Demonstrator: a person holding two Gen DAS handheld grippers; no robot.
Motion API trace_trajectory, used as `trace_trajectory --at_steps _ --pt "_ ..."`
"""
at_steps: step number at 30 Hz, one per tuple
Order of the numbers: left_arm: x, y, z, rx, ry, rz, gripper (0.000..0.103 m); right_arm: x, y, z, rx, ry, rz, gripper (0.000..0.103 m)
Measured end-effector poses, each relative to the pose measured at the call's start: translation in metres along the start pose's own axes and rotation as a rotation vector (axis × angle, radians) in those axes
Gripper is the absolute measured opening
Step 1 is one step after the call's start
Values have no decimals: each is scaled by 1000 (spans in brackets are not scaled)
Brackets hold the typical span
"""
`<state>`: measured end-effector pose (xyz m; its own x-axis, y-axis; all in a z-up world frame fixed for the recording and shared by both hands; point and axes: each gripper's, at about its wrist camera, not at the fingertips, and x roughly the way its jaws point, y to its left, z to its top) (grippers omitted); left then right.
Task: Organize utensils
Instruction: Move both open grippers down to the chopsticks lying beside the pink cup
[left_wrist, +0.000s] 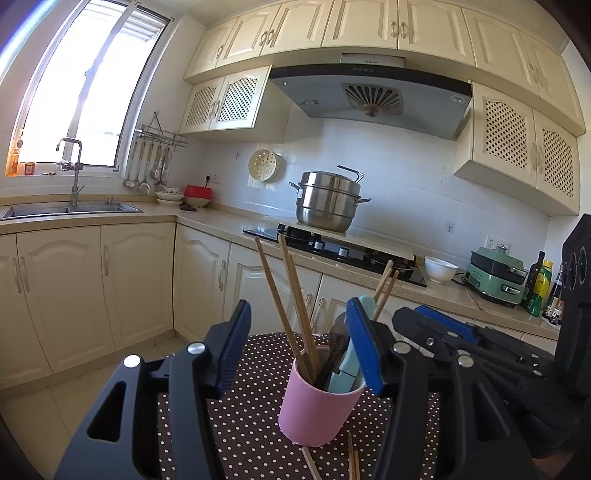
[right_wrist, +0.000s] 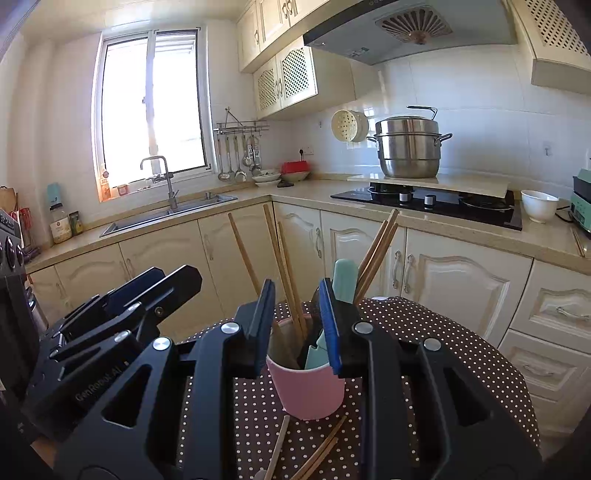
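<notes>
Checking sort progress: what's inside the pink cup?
Pink cup holds wooden chopsticks and a mint-handled utensil; something dark sits beside it. Their lower ends are hidden.

Cup mouth crowded: chopsticks fan left and right, teal handle between. Loose chopsticks lie on surface before cup. Left gripper crowds left flank. Right of cup, bare cloth.

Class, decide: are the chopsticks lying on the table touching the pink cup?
Apart. The right wrist view shows dotted cloth between the loose chopsticks and the pink cup.
</notes>
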<state>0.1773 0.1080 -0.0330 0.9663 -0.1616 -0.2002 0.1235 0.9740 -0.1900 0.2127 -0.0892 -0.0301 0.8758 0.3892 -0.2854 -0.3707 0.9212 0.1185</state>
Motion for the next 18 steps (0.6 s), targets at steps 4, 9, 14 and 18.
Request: trace_trajectory --at_steps 4,9,14,18 --pt "-6 -6 -4 15 60 -17 53 -10 0 -6 2 13 -6 28" --pt "-6 -12 -19 12 175 -45 53 -23 -5 -20 14 38 -28 39" --pt "2 -15 -41 2 341 -78 53 -32 -12 -39 26 86 -39 42" --pt "13 -15 -65 -4 497 -32 53 -32 -17 -56 38 149 -52 44"
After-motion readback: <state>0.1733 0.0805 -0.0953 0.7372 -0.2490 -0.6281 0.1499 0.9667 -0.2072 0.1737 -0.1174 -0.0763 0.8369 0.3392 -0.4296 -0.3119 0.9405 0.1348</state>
